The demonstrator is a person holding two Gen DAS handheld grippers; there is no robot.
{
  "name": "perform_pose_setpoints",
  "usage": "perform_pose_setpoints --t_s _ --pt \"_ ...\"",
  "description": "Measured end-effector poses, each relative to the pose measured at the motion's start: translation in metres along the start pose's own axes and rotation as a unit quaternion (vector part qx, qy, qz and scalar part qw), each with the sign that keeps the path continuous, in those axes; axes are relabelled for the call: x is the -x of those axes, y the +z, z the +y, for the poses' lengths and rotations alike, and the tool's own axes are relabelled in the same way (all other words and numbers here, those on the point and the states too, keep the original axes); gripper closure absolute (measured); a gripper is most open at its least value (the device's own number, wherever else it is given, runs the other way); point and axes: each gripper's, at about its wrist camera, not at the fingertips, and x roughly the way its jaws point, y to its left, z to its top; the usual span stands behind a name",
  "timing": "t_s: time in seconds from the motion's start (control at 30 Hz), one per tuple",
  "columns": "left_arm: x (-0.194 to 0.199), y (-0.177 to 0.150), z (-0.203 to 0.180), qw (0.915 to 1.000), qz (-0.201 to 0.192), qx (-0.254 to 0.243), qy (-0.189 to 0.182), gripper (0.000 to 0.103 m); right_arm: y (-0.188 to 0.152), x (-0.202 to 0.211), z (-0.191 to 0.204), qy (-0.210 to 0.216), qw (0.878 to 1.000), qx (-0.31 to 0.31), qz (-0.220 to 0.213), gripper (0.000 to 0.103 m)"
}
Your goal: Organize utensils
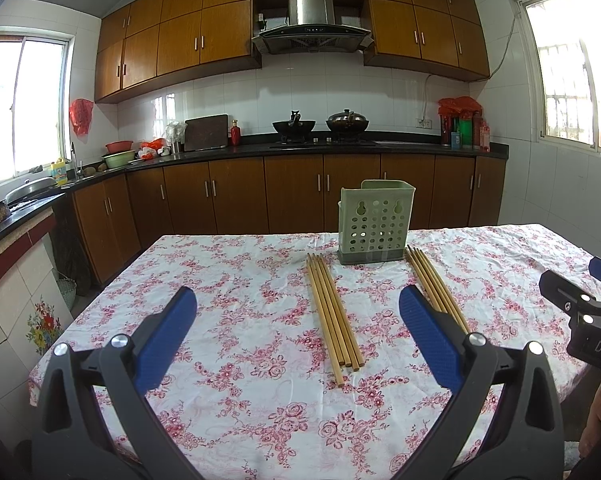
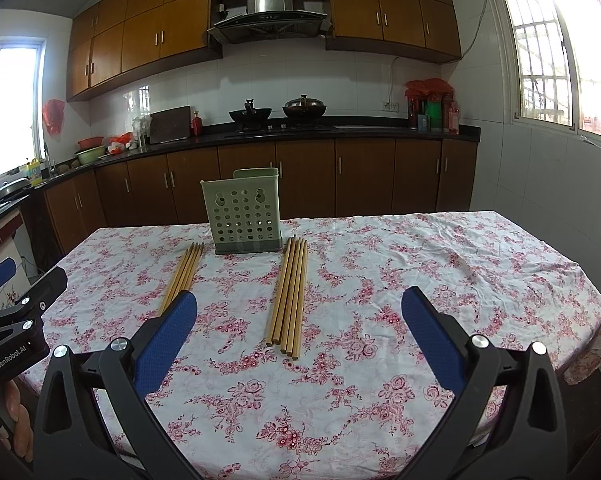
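Note:
A pale green perforated utensil holder stands upright at the far side of the table. Two bundles of several wooden chopsticks lie flat in front of it: the left bundle and the right bundle. My left gripper is open and empty above the near table, with the left bundle between its blue fingers. My right gripper is open and empty, with the right bundle between its fingers. Each gripper's body shows at the edge of the other's view.
The table carries a white cloth with pink flowers. Behind it runs a kitchen counter with brown cabinets, two woks on the stove and windows on both sides.

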Motion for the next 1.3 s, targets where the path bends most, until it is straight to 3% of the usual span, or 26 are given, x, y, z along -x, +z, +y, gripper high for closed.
perform_pose_setpoints --t_s 1.3 --pt "-0.0011 0.0008 -0.0043 1.0000 0.002 -0.001 0.001 0.004 -0.0001 0.0013 -0.0014 0.000 1.000 -0.001 0.000 0.002"
